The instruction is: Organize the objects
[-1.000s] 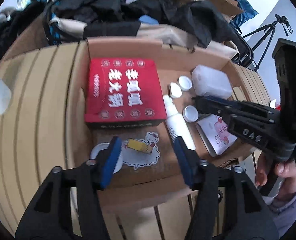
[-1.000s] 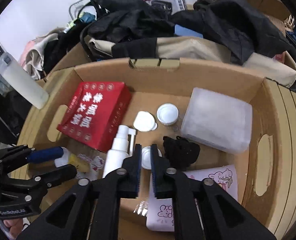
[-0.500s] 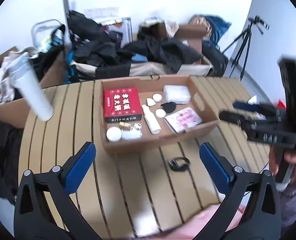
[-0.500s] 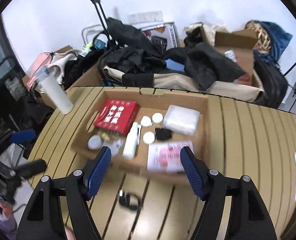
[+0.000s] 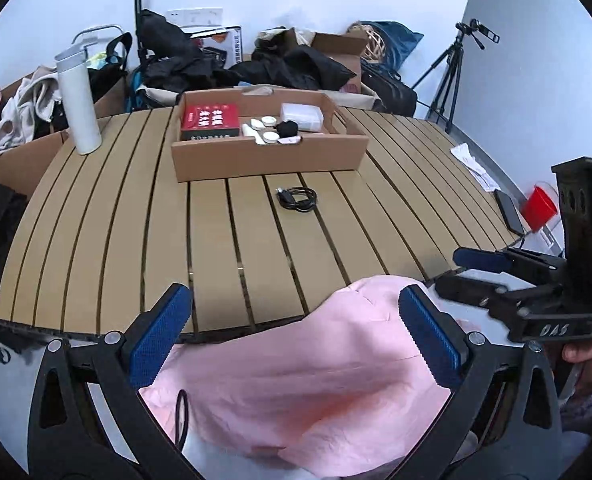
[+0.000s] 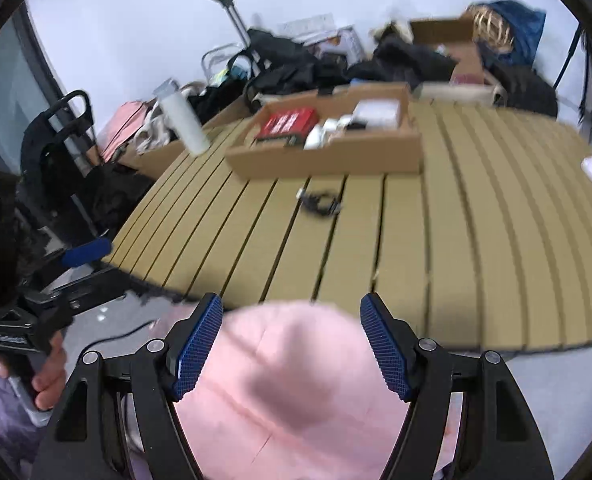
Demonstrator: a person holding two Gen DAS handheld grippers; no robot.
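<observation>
A cardboard box point(image 5: 268, 156) stands at the far side of the slatted wooden table point(image 5: 216, 240). In it lie a red box point(image 5: 211, 119), a clear plastic case point(image 5: 300, 115), a black pouch point(image 5: 288, 128), white round lids and a white bottle. A coiled black cable point(image 5: 297, 199) lies on the table in front of the box; it also shows in the right wrist view point(image 6: 319, 201). My left gripper point(image 5: 296, 332) is open and empty, held off the table's near edge over pink cloth point(image 5: 315, 392). My right gripper point(image 6: 292, 340) is open and empty, also over the pink cloth.
A white tumbler point(image 5: 78, 104) stands at the table's left. A phone point(image 5: 509, 210) and a red cup point(image 5: 539, 206) are at the right edge. Bags, clothes and boxes pile behind the table; a tripod point(image 5: 451, 76) stands at right.
Both grippers have pulled far back from the cardboard box to beyond the table's near edge. Both have opened wide; the right one was shut a second ago.
</observation>
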